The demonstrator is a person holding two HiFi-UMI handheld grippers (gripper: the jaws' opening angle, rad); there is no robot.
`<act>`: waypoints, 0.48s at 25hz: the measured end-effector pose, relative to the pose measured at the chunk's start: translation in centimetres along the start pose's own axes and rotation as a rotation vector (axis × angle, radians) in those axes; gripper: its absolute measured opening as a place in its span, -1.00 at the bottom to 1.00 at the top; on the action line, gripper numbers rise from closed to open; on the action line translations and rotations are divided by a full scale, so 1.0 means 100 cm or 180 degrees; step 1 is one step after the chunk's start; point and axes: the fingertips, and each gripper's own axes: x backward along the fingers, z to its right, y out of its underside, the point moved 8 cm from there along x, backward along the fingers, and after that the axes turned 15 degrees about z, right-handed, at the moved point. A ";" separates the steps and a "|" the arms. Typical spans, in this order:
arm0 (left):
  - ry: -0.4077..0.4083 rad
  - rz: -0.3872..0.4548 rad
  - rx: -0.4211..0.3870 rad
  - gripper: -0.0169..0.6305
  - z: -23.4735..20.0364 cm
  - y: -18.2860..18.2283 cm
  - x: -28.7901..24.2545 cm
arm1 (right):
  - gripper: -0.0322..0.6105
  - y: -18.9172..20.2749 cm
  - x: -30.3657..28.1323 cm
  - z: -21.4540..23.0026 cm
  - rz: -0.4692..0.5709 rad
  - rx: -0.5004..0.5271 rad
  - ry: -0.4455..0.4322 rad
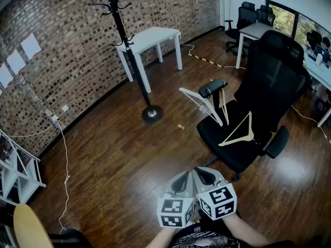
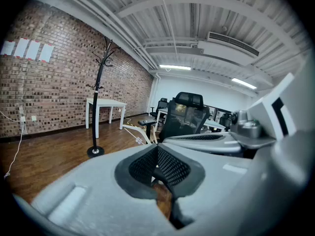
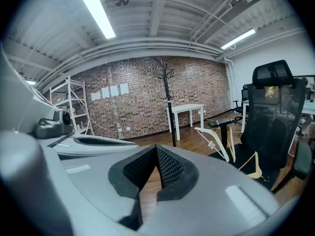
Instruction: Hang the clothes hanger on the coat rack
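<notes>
Two tongs, the left gripper and the right gripper, are hovering side by side close to the person, each with its jaws pressed together on nothing. Beyond them a wooden clothes hanger is lying on the seat of a black office chair, with a white hanger leaning at the armrest. The wooden one is probably light, rigid and smooth, and gripping one arm near the neck would be keeping the hook free. Farther off, the coat rack is standing beside a white table. The wall sheets are showing nothing readable.
</notes>
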 end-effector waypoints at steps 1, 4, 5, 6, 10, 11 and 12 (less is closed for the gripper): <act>0.0004 -0.0004 -0.0012 -0.94 0.001 0.000 -0.006 | -0.90 -0.001 -0.002 0.007 0.0006 -0.0008 0.0012; 0.0028 -0.0021 -0.0043 -0.94 0.002 0.000 -0.028 | -0.90 -0.003 -0.011 0.030 0.0023 -0.0032 0.0065; 0.0039 -0.0028 -0.0048 -0.94 0.002 0.000 -0.038 | -0.90 -0.003 -0.016 0.040 0.0031 -0.0039 0.0085; 0.0049 -0.0035 -0.0051 -0.94 0.001 0.000 -0.049 | -0.90 -0.004 -0.022 0.050 0.0043 -0.0043 0.0102; 0.0066 -0.0062 -0.0033 -0.94 -0.007 -0.003 -0.104 | -0.89 -0.009 -0.057 0.093 0.0061 -0.0021 0.0134; 0.0074 -0.0061 -0.0039 -0.94 -0.009 -0.006 -0.119 | -0.89 -0.012 -0.067 0.105 0.0061 -0.0022 0.0137; 0.0083 -0.0060 -0.0047 -0.94 -0.011 -0.009 -0.134 | -0.89 -0.015 -0.076 0.116 0.0060 -0.0034 0.0138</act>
